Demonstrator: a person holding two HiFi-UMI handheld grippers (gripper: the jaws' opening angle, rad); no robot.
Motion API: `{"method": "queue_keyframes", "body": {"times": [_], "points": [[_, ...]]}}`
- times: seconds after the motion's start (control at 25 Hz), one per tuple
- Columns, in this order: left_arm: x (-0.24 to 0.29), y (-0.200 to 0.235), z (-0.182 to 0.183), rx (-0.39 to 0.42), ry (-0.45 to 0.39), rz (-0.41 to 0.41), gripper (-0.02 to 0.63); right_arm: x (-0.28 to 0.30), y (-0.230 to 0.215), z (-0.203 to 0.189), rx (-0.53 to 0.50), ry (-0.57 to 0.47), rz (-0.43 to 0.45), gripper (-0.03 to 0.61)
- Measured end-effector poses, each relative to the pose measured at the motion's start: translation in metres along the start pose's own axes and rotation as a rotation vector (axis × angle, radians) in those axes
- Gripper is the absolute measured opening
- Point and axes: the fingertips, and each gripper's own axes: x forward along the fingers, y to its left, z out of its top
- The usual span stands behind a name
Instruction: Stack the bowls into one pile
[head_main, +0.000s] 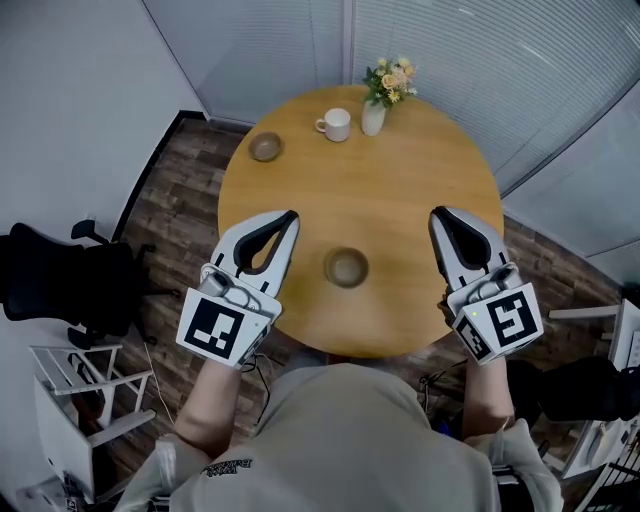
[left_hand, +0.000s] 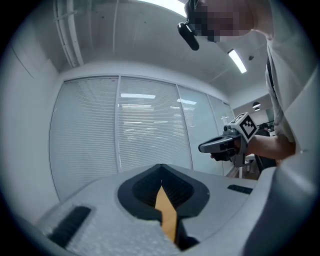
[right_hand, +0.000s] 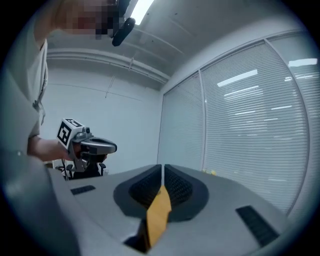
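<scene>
Round wooden table (head_main: 410, 190). The left gripper (head_main: 288, 218) and right gripper (head_main: 438, 216) hover level over its near edge, both pressed shut and empty. The near bowl (head_main: 346, 268) sits between them and the far bowl (head_main: 265, 147) by the far-left rim, so stacking appears unstarted. Next move: open one gripper and lower it onto a bowl's rim.

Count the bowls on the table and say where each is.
2. The near bowl sits by the table front edge; the far bowl sits far left, beside the mug. None seems hidden.
</scene>
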Motion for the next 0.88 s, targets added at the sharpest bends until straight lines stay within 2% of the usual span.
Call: {"method": "queue_keyframes", "body": {"times": [0.24,0.44,0.64,0.88], "points": [[0.000,-0.007,-0.004,-0.029,0.019,-0.012,0.020,-0.002,0.001,-0.011,0.015,0.028,0.012,0.035],[0.000,-0.006,-0.007,0.004,0.020,-0.018,0.020,0.001,0.004,-0.015,0.031,0.031,0.022,0.036],[0.004,-0.003,-0.015,-0.010,0.081,-0.015,0.021,0.006,0.009,-0.019,0.013,0.051,0.048,0.035],[0.005,0.026,-0.020,0.016,0.102,0.054,0.023,0.018,0.013,-0.025,-0.007,0.080,0.073,0.036]]}}
